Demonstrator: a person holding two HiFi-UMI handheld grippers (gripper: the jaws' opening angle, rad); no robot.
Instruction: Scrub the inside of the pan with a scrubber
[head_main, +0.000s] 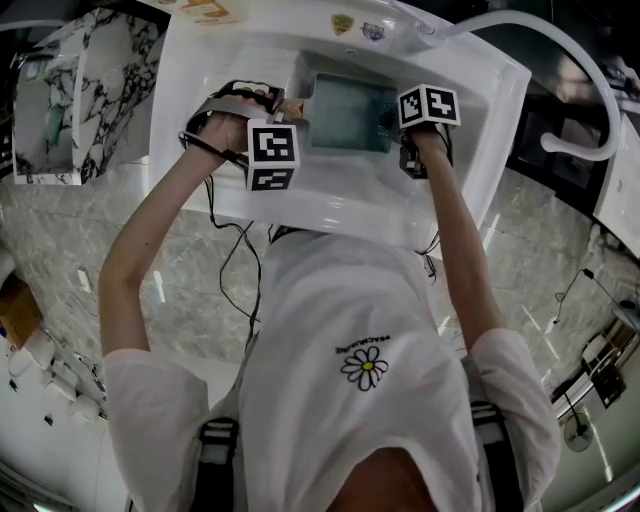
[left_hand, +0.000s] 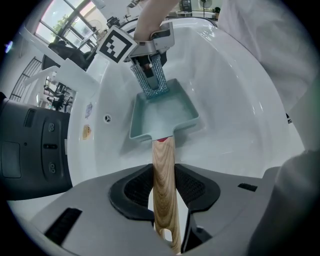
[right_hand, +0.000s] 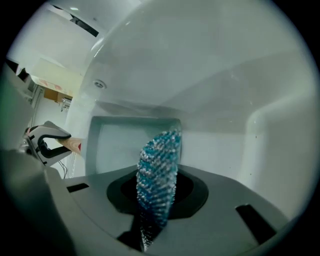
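A square teal pan (left_hand: 165, 114) (head_main: 350, 112) (right_hand: 129, 141) with a wooden handle (left_hand: 164, 185) lies in the white sink (head_main: 480, 120). My left gripper (left_hand: 165, 192) (head_main: 262, 120) is shut on that handle, at the pan's left in the head view. My right gripper (right_hand: 156, 192) (head_main: 418, 135) is shut on a blue and white mesh scrubber (right_hand: 157, 175) (left_hand: 150, 79), which stands upright between the jaws. In the left gripper view the scrubber's lower end reaches the pan's far rim; whether it touches the pan floor I cannot tell.
The sink's white walls (left_hand: 235, 100) close round the pan on all sides, with an overflow hole (right_hand: 99, 84) on one wall. A white curved faucet pipe (head_main: 560, 60) arches at the sink's right. A marbled counter (head_main: 100, 80) lies to the left.
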